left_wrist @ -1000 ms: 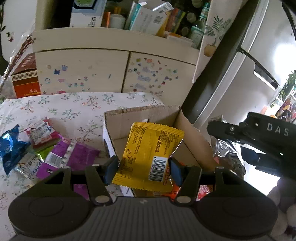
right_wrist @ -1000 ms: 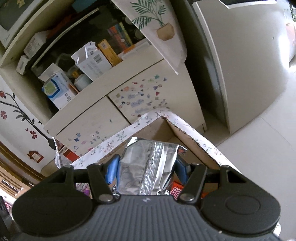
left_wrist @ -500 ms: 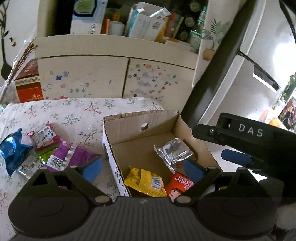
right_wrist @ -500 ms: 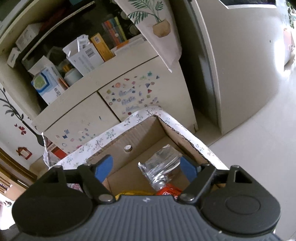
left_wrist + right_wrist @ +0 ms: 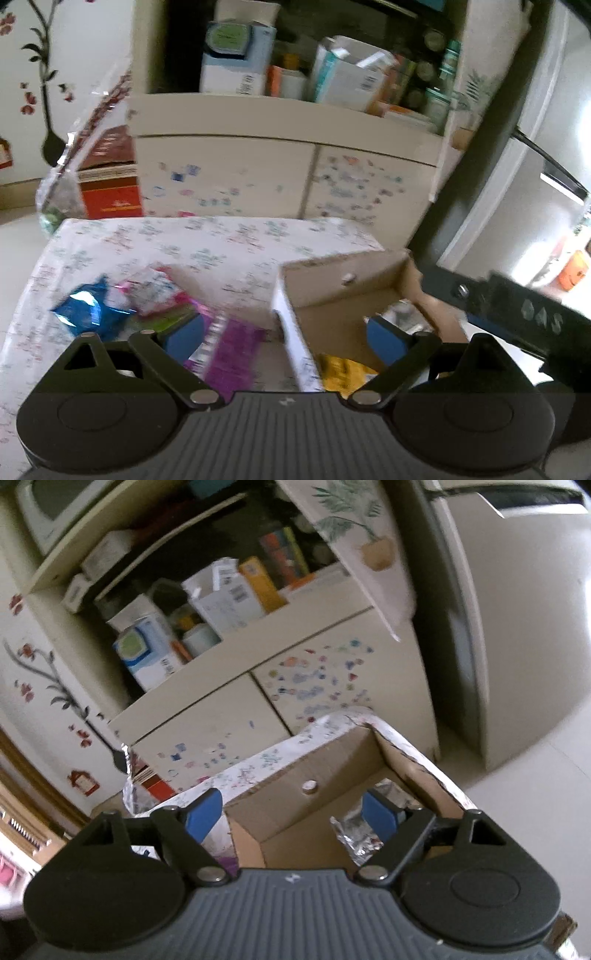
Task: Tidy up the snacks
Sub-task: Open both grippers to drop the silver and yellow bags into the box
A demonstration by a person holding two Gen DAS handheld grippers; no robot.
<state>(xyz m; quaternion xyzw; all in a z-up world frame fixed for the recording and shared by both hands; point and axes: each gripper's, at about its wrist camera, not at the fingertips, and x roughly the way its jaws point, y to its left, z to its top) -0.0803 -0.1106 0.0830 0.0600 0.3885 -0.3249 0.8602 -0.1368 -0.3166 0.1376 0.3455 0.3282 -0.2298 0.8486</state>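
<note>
Both empty, jaws wide: left gripper (image 5: 284, 334), right gripper (image 5: 291, 814). Yellow pkt (image 5: 341, 371), foil pkt (image 5: 356, 836) inside cardboard box (image 5: 314, 280). Blue (image 5: 86, 310), pink (image 5: 155, 295), purple pkts (image 5: 232, 349) left of box. Next: purple, nearest box; pinch flat edge, clear box wall.

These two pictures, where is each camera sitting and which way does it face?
Left wrist: rides on the left tool, facing forward and down at the cardboard box and loose snack packets on the floral tablecloth; its blue pads and the right tool's dark body show.
Right wrist: rides on the right tool, looking into the same cardboard box at a silver packet.
Both share the box and the stickered cabinet.
</note>
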